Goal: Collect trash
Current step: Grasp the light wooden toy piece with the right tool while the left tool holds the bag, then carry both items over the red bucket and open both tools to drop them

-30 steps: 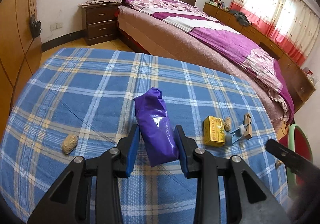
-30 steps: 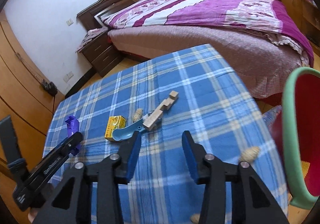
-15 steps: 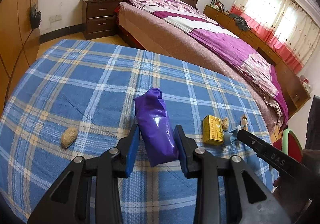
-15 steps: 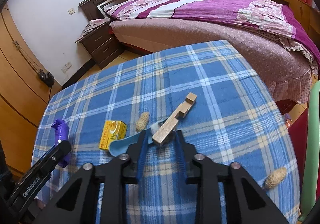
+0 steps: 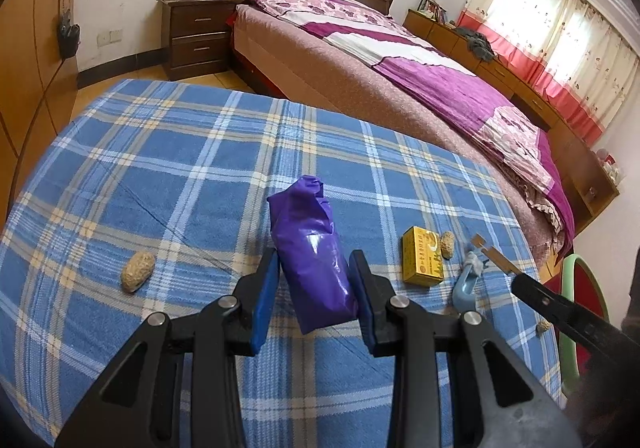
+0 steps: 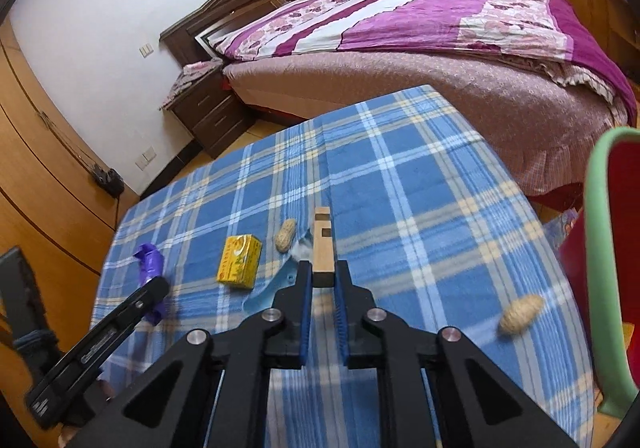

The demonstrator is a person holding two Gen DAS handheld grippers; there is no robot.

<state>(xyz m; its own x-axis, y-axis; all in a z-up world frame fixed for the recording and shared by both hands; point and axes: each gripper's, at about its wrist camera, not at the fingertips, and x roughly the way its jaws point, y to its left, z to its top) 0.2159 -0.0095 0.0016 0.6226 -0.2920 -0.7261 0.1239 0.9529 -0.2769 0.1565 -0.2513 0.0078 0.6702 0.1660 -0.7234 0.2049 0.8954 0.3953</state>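
My left gripper [image 5: 314, 288] is shut on a crumpled purple plastic bag [image 5: 310, 244] over the blue plaid tablecloth [image 5: 180, 167]. My right gripper [image 6: 322, 282] is shut on the near end of a notched wooden block [image 6: 322, 246], lifted slightly above the cloth. A yellow box [image 6: 239, 262], a peanut [image 6: 285, 235] and a light blue plastic scoop [image 5: 466, 282] lie just left of the block. Another peanut [image 6: 521, 314] lies near the table's right edge, and one [image 5: 138, 271] lies left of the purple bag. The red bin with a green rim [image 6: 604, 248] stands right of the table.
A bed with a purple quilt [image 5: 420, 79] runs behind the table. A dark nightstand [image 5: 196, 35] stands at its head. Wooden wardrobe doors [image 6: 36, 167] line the left side. A small peanut [image 5: 543, 326] lies at the table's right edge in the left wrist view.
My right gripper moved forward to the wooden block, closed on it and raised it off the scoop. My left gripper kept its hold on the purple bag.
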